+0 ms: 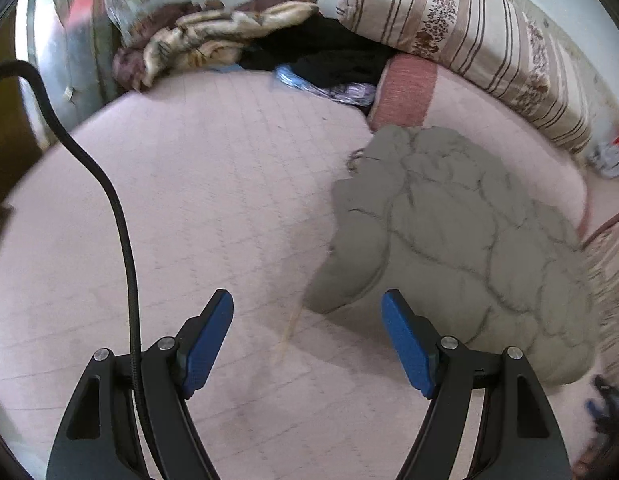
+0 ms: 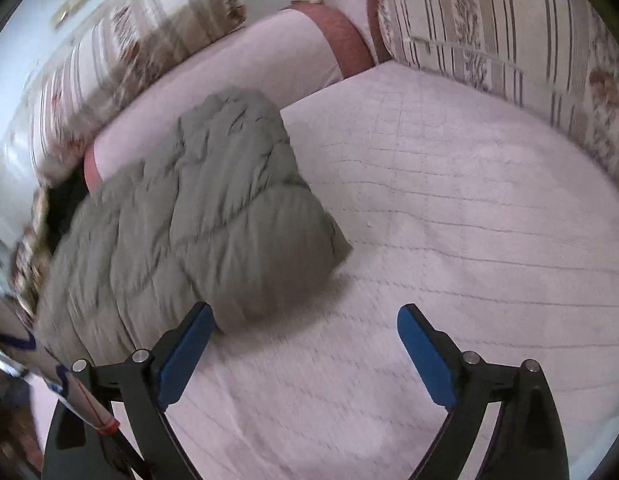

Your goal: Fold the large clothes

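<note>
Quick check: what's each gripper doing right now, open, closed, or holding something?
Left gripper: open, nothing between its fingers; the grey jacket lies ahead on the bed.
Right gripper: open, holding nothing; the jacket's corner sits by one finger.

Soft, even daylight fills both views, with faint shadows beneath the grey quilted jacket (image 1: pixel 449 248) on the bed (image 1: pixel 189 200). Fisheye bending curves the edges into dark corners; motion blur smears the right view's left side

One grey quilted jacket (image 1: pixel 461 248), folded, on one pink bed (image 1: pixel 197 184). Two hand-held grippers: left (image 1: pixel 307 312), right (image 2: pixel 305 324). One brown-and-cream blanket (image 1: pixel 205 40). One black cable (image 1: pixel 121 232).
</note>
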{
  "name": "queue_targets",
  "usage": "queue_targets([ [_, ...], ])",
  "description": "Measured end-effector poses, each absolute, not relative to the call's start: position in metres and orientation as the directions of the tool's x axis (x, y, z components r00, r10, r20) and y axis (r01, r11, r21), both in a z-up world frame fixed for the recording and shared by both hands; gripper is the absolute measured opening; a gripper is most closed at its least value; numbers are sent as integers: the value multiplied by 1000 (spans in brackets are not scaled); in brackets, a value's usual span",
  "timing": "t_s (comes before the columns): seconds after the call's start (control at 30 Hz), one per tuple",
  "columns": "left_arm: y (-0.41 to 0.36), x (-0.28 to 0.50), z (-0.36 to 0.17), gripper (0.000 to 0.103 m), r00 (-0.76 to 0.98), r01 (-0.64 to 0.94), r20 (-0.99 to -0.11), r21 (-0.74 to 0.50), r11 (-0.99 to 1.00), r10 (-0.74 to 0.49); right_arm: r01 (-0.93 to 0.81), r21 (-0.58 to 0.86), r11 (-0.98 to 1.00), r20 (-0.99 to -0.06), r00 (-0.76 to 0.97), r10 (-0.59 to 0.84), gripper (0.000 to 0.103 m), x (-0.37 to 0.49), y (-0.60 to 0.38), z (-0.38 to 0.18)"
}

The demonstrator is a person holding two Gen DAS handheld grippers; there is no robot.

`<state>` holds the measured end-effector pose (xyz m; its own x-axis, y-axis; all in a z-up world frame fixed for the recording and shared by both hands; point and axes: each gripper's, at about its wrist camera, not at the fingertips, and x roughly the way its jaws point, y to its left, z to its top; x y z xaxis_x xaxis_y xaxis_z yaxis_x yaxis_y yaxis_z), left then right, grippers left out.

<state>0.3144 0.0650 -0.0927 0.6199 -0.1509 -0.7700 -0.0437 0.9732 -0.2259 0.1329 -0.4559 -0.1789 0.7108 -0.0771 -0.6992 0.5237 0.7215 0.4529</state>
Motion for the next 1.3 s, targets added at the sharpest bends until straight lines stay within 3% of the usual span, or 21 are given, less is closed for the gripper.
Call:
queue_targets([
  [0.1, 72, 333, -92, 76, 624, -14, -736, -345, 938, -261, 514, 518, 684, -678, 734, -38, 96, 147, -471, -191],
  [0.27, 75, 365, -103, 80, 636, -9, -711, -396, 918, -300, 445, 663, 602, -627, 770, 121, 97, 179, -490, -218],
  [0.37, 65, 382, -121, 80, 572, 27, -725, -450, 893, -383, 387, 728, 567, -583, 784, 214, 102, 200, -493, -226],
  [0.5, 37, 387, -133, 82, 541, 48, -763, -392, 919, -353, 355, 737, 575, -572, 780, 252, 103, 224, -493, -232],
  [0.53, 27, 385, -132, 77, 538, 58, -778, -349, 935, -323, 353, 737, 577, -574, 777, 257, 103, 228, -492, -234],
  [0.67, 10, 370, -116, 50, 566, 97, -784, -242, 965, -254, 332, 747, 576, -565, 774, 285, 76, 230, -490, -225],
  [0.77, 9, 357, -104, 45, 579, 112, -778, -221, 969, -244, 313, 758, 572, -548, 781, 299, 62, 223, -492, -214],
  [0.9, 5, 337, -96, 44, 593, 127, -782, -143, 982, -191, 293, 733, 615, -561, 771, 301, 58, 210, -486, -200],
  [1.17, -4, 309, -91, 49, 621, 162, -778, 8, 987, -96, 249, 702, 667, -586, 734, 343, 58, 191, -481, -192],
  [1.3, -9, 298, -84, 55, 665, 146, -747, 102, 984, -22, 281, 657, 700, -628, 717, 302, 81, 188, -481, -193],
])
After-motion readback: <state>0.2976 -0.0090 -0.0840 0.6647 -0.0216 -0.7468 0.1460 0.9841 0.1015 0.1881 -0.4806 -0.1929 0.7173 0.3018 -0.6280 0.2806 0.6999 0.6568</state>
